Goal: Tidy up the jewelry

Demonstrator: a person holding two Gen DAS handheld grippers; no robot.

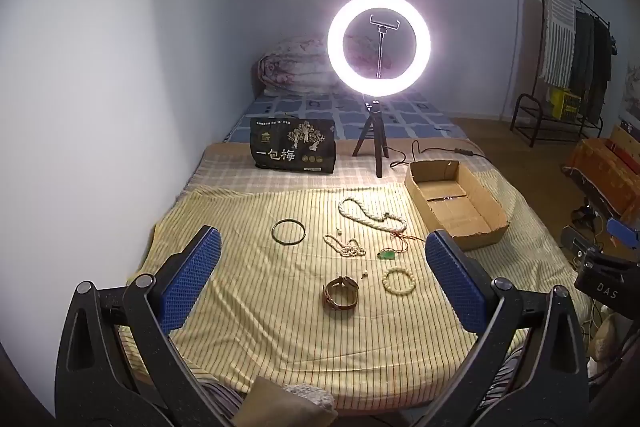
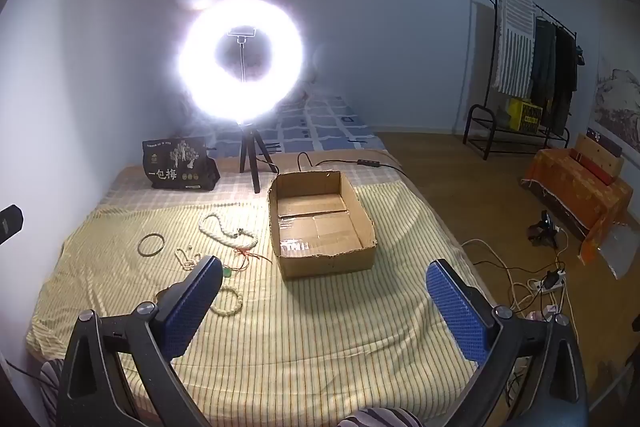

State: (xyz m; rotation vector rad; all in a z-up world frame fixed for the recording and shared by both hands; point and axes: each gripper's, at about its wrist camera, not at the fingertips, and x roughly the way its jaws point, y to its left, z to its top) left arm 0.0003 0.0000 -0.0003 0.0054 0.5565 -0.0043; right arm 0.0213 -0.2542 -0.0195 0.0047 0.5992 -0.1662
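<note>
Jewelry lies on a yellow striped cloth (image 1: pixel 260 307): a dark bangle (image 1: pixel 289 231), a long white bead necklace (image 1: pixel 370 217), a small pearl strand (image 1: pixel 346 247), a green pendant on red cord (image 1: pixel 388 255), a cream bead bracelet (image 1: pixel 398 279) and a brown leather watch (image 1: pixel 341 293). An open, empty cardboard box (image 1: pixel 456 203) stands to their right, also in the right wrist view (image 2: pixel 320 223). My left gripper (image 1: pixel 322 255) is open and empty, held above the jewelry. My right gripper (image 2: pixel 324 283) is open and empty, just in front of the box; its left finger hides part of the bracelet (image 2: pixel 229 301).
A lit ring light on a tripod (image 1: pixel 378 45) stands behind the cloth beside a black bag (image 1: pixel 293 145). A cable (image 2: pixel 344 161) runs behind the box. The bed's right edge drops to a floor with a power strip (image 2: pixel 550 283) and a clothes rack (image 2: pixel 528 67).
</note>
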